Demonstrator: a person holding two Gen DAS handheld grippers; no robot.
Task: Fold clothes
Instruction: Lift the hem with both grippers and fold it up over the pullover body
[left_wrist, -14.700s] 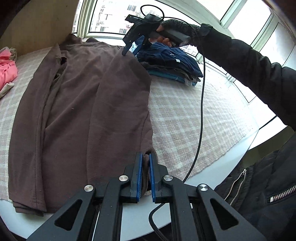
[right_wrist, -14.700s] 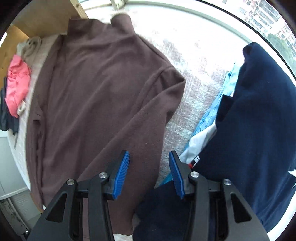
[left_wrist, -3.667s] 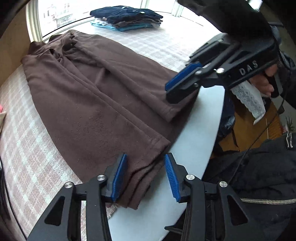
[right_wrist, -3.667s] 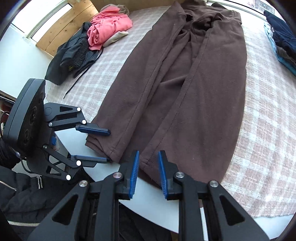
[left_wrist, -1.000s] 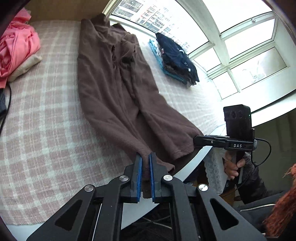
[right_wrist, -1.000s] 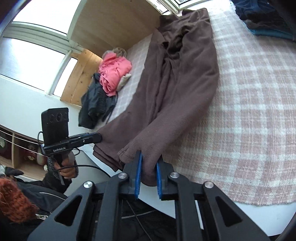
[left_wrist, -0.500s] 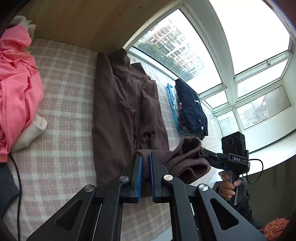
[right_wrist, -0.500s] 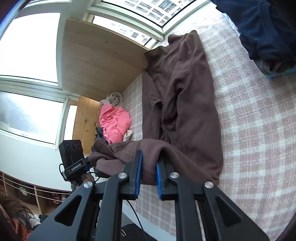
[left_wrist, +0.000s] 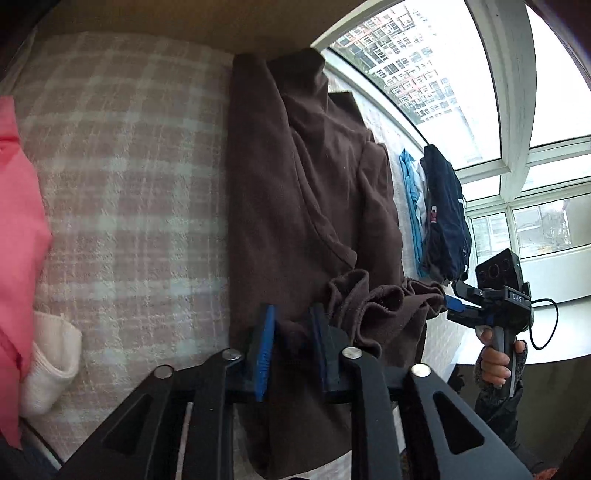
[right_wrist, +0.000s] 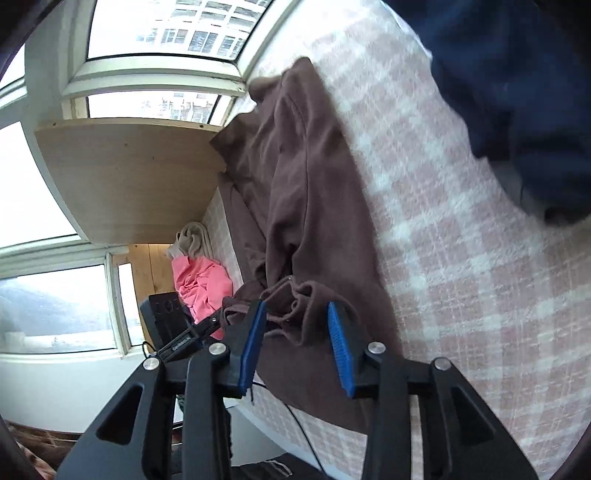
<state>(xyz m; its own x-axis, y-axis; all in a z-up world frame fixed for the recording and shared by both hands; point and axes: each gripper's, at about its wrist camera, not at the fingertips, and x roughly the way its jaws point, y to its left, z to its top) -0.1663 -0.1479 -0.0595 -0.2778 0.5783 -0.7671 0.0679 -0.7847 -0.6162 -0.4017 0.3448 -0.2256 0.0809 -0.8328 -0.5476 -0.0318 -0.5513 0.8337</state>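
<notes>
While the checked blanket (left_wrist: 122, 177) is lying spread beneath both grippers, the brown top (left_wrist: 303, 192) is stretching away ahead of them, its hem bunching just before their tips. Jaws of the left gripper (left_wrist: 291, 345) are opening, cloth loose between. Jaws of the right gripper (right_wrist: 295, 345) are opening too, hem just ahead, unpinched.

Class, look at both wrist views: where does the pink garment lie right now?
The pink garment lies on the checked blanket, at the left edge of the left wrist view, left of the brown garment, with a white item beside it.
</notes>
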